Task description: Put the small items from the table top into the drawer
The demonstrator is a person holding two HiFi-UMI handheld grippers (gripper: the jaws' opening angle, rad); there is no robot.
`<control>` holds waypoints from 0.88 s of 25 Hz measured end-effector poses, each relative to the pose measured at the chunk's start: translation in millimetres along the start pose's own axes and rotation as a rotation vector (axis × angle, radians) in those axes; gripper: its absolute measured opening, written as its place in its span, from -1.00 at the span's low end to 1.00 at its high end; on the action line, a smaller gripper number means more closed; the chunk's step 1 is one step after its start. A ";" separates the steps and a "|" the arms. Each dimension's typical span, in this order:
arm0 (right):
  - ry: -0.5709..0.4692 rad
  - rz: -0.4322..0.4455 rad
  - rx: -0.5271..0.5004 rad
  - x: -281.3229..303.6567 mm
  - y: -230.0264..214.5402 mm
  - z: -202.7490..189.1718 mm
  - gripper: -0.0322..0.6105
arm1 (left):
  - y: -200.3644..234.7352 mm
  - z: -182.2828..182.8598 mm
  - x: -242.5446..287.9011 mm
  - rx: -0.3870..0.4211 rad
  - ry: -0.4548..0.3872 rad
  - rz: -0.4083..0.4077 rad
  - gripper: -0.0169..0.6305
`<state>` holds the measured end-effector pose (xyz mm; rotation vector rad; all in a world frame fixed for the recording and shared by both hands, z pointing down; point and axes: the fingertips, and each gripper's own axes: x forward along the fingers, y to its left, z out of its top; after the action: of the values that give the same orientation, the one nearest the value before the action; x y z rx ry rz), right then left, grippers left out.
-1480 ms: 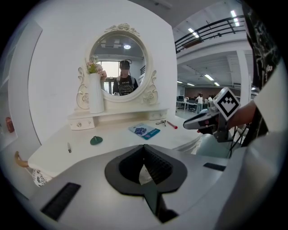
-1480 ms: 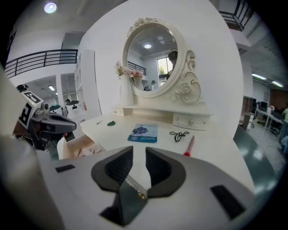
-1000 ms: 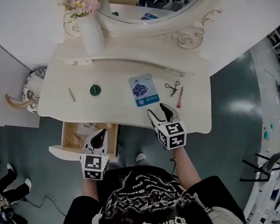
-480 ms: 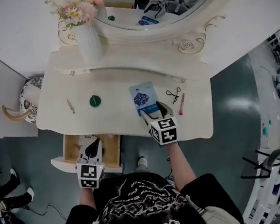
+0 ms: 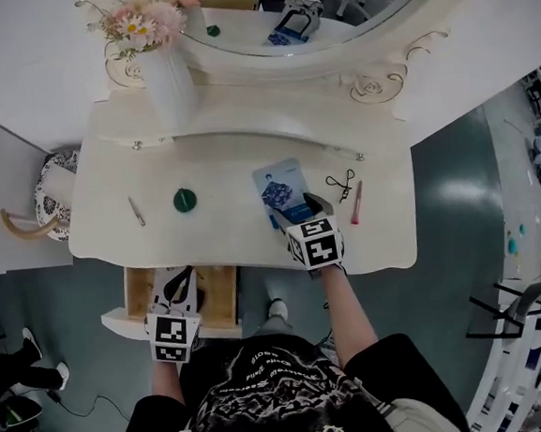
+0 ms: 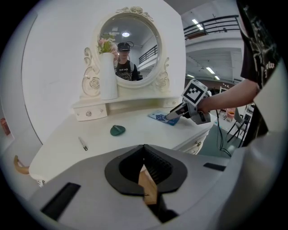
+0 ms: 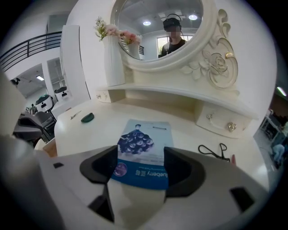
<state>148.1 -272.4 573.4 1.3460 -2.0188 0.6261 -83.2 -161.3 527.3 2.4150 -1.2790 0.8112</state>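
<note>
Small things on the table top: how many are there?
5: metal clip far left, green disc next, blue packet in the middle, black curler and pink stick at right. More may be hidden.

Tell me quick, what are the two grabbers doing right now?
Left gripper: closed, empty, over the drawer.
Right gripper: open, blue packet edge between its jaws, not gripped.

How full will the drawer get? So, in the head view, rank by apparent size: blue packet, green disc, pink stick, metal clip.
1. blue packet
2. green disc, by area
3. pink stick and metal clip: both thin slivers, too alike to rank.
All lie on one table top, so nearness matters little.
</note>
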 end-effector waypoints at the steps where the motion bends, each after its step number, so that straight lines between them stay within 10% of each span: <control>1: 0.010 -0.009 -0.002 1.6 -1.2 -1.9 0.06 | 1.4 0.7 0.3 -0.002 -0.001 0.001 -0.90; 22: 0.024 -0.050 0.053 5.6 -10.3 -11.2 0.01 | 11.6 -8.4 5.3 -0.064 0.035 0.034 -0.90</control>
<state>158.8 -272.1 585.7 1.4091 -1.9557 0.6734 -93.3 -167.2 537.2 2.3253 -1.3161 0.8058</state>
